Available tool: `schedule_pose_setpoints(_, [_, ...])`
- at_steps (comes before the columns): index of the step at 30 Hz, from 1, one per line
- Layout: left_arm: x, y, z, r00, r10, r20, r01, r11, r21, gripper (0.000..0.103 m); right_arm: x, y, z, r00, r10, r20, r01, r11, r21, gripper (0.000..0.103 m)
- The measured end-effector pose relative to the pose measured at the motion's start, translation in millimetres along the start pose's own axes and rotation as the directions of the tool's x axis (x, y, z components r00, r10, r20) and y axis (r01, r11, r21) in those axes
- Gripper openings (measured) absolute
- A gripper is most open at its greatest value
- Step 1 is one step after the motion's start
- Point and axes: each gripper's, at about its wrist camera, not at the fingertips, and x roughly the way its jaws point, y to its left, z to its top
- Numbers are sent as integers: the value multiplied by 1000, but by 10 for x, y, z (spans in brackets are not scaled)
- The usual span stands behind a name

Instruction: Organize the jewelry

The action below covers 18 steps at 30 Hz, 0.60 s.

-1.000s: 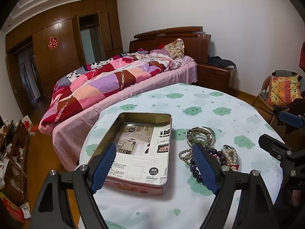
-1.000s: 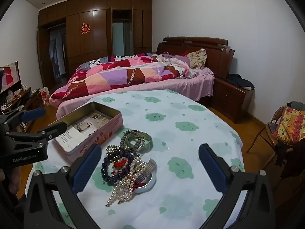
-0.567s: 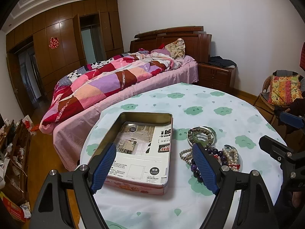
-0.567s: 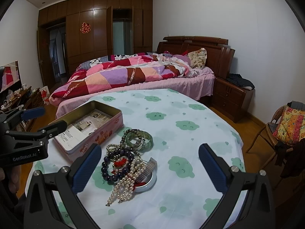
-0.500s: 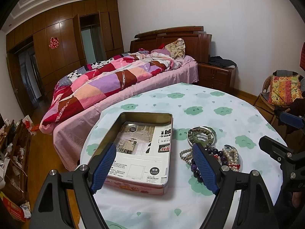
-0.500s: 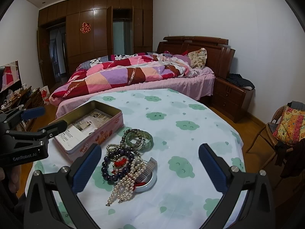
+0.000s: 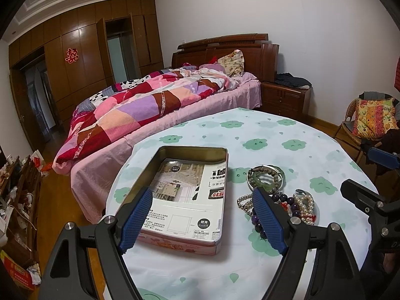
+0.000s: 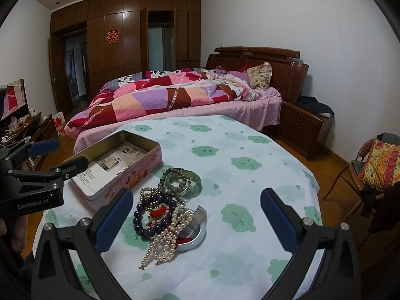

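Nearby, bed behind cloud-print table.

Open tin, jewelry pile beside it

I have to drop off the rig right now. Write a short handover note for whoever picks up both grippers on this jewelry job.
Left gripper: open, empty, hovering above the near end of the open tin box.
Right gripper: open, empty, hovering above the jewelry pile.
Tin box holds only a printed paper insert; no jewelry inside.
Pile lies on the tablecloth right of the box: green bangles, dark purple bead bracelet, pearl strands, small round tin partly under them.
Done: nothing moved yet.
Left: pick up each piece and place it in the box.
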Motion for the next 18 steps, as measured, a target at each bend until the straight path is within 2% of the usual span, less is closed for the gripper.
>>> schedule_pose_setpoints(18, [3, -2, -1, 1000, 1, 1, -1, 1000, 0, 82, 12, -1, -5, 1000, 0, -5, 0, 1000, 0, 103])
